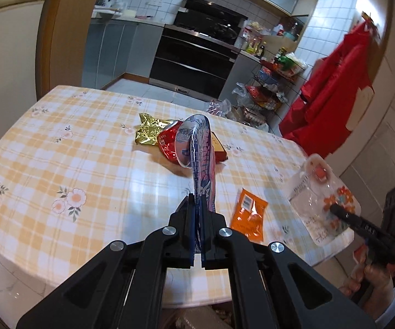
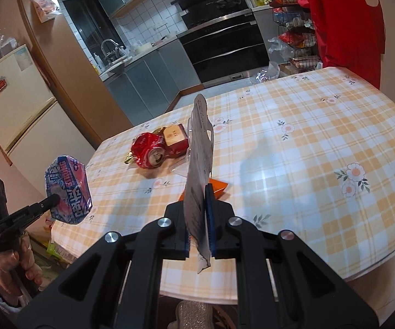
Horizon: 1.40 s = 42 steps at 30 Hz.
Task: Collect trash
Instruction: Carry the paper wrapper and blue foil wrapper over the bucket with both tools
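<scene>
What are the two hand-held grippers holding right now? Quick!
Left hand-held gripper: closed on a blue and pink wrapper.
Right hand-held gripper: closed on a clear plastic packet.

Bare checked tablecloth (image 2: pixel 307 142) right of crushed can (image 2: pixel 149 155), box (image 2: pixel 176 137), orange packet (image 1: pixel 249 216).

1. Your left gripper (image 1: pixel 197 205) sits at the bottom middle of the left view, its fingers squeezed tight together.
2. Your right gripper (image 2: pixel 197 208) is squeezed tight too.
3. Your right hand (image 1: pixel 375 282) holds its handle at the lower right.
</scene>
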Motion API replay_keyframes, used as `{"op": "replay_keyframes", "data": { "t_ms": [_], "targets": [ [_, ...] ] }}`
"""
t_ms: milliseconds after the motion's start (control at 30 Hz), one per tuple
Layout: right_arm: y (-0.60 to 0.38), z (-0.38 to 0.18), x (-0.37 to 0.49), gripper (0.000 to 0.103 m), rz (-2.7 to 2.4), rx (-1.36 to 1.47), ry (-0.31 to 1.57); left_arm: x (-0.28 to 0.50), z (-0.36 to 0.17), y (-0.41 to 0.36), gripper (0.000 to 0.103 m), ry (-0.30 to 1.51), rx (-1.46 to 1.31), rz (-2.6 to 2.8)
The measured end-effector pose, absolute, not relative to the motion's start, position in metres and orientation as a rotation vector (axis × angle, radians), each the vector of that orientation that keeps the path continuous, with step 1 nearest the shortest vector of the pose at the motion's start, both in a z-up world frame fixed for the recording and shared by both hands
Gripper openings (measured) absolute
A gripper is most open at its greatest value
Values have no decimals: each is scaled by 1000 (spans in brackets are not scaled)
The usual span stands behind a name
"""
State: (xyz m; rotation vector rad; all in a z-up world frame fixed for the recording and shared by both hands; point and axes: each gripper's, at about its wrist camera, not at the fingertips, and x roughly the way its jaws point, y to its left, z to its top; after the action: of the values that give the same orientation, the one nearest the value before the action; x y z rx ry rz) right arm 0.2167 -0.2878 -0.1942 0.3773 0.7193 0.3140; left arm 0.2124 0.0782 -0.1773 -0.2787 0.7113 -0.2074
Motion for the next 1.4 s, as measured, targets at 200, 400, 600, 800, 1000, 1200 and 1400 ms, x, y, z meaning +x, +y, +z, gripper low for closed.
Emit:
{"op": "replay_keyframes", "data": {
  "t_ms": [200, 400, 600, 800, 1000, 1200, 1400],
  "targets": [
    [-284, -185, 195, 13, 345, 370, 707, 176, -168, 66, 3, 700, -225, -219],
    [-276, -173, 172, 13, 395, 348, 703, 147, -164, 57, 3, 695, -192, -231],
    [-268, -163, 145, 13, 458, 322, 710, 123, -162, 56, 3, 693, -200, -243],
    [-265, -157, 118, 13, 499, 307, 722, 98, -151, 56, 3, 676, -189, -247],
    [-266, -151, 94, 13, 540, 301, 744, 72, -139, 54, 3, 654, -179, -242],
    [-262, -154, 78, 13, 595, 265, 789, 54, -137, 46, 3, 635, -167, -250],
    [-257, -174, 77, 13, 622, 266, 850, 44, -153, 42, 3, 643, -224, -247]
  ]
}}
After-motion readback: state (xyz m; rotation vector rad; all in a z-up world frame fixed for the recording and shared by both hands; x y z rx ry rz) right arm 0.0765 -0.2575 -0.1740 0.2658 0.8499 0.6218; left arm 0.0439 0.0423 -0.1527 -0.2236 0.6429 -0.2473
